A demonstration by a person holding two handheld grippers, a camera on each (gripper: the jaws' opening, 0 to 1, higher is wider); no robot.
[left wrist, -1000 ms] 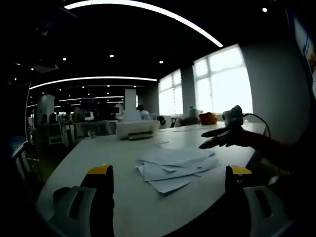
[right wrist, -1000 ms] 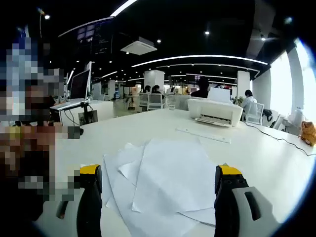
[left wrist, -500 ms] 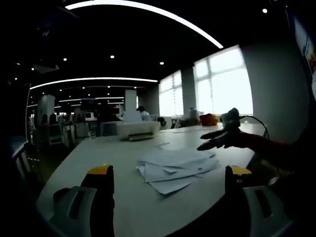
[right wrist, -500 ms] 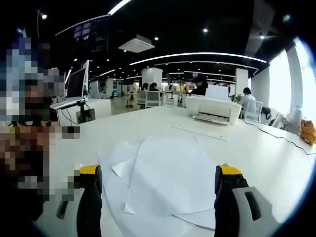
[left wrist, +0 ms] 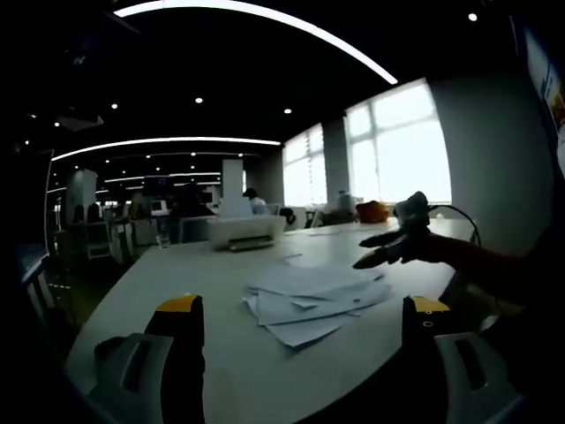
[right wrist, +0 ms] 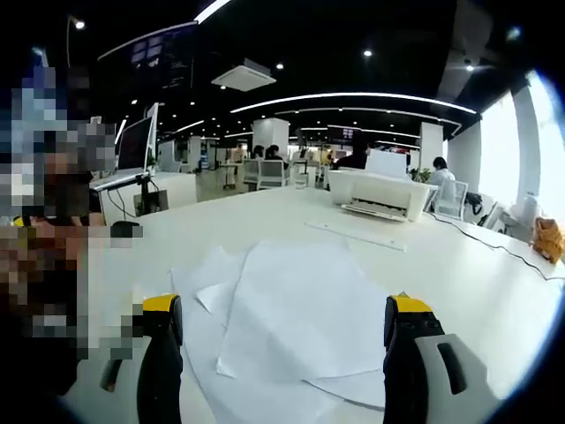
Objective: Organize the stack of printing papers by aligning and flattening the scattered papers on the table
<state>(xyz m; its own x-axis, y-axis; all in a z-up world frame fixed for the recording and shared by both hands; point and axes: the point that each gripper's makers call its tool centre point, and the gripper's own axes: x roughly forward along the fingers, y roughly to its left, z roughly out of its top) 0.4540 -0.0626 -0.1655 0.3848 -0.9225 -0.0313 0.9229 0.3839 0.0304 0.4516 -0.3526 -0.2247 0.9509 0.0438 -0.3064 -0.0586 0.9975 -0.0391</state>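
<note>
Scattered papers [right wrist: 291,327] on a white table [right wrist: 459,274].
Right gripper [right wrist: 282,349] spread over the fanned sheets at lower centre; left gripper [left wrist: 305,340] spread, papers mid-frame; printer [right wrist: 380,193] beyond.

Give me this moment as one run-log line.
papers: scattered, overlapping on table | left claw: open, off papers | right claw: open, over papers | aligning: not begun

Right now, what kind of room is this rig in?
Most likely an open-plan office: a white printer on the long white table, a desktop monitor at the neighbouring desk, office chairs further back, and loose papers on the table.
</note>
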